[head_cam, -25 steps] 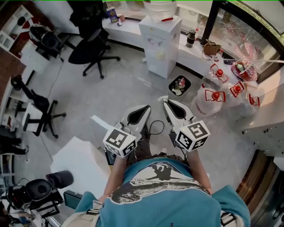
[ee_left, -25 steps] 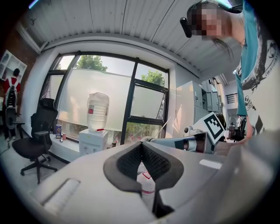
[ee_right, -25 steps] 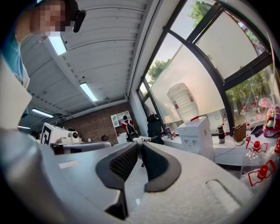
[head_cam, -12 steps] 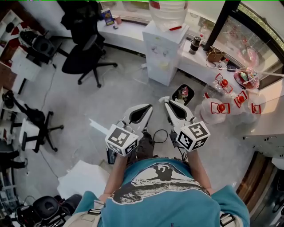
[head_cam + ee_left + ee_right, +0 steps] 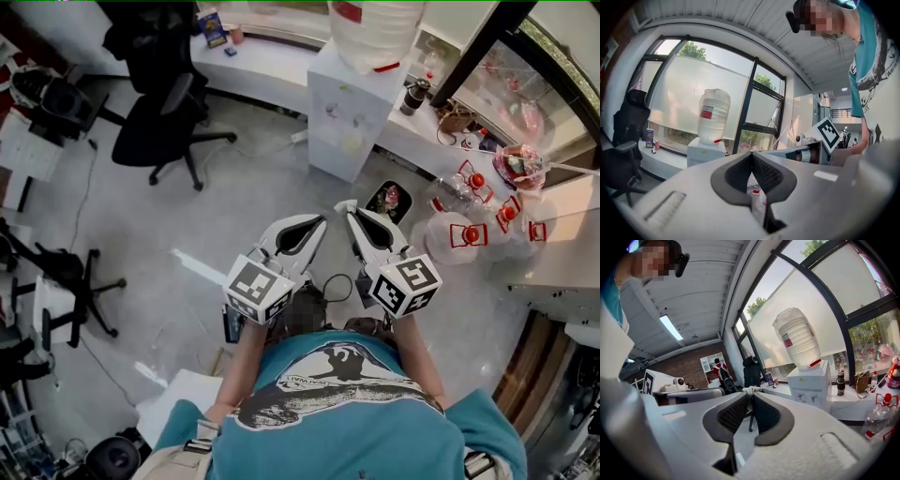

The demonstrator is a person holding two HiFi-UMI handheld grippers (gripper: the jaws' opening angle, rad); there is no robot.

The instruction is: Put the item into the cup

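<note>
Neither an item nor a cup can be picked out in any view, so the direction of either from the tongs, the item's long axis and the nearer hand cannot be told. The task looks not yet begun.

The left gripper point(image 5: 317, 221) and right gripper point(image 5: 346, 208) are held out side by side at chest level above bare grey floor point(image 5: 216, 216), both pointing to 12 o'clock. Each gripper's own view shows its tips pressed together. Only distant background shows through the hollow between the pads, so both appear to carry nothing.

At 12 o'clock from the tongs stands a white water dispenser point(image 5: 352, 112), its bottle point(image 5: 375, 28) cut off by the top edge. A small bin point(image 5: 387, 200) sits at 1 o'clock. Clear jugs with red caps point(image 5: 464, 234) cluster at 3 o'clock. A black office chair point(image 5: 159, 117) is at 10 o'clock, before a long white counter point(image 5: 253, 61).

Against the frame a second earlier, the dispenser looms larger and higher. The chair has slid toward 10 o'clock, and the white sheet at 8 o'clock has nearly dropped out of frame. This suggests the person is walking toward the window side. The grippers have kept the same closed, paired pose throughout.
</note>
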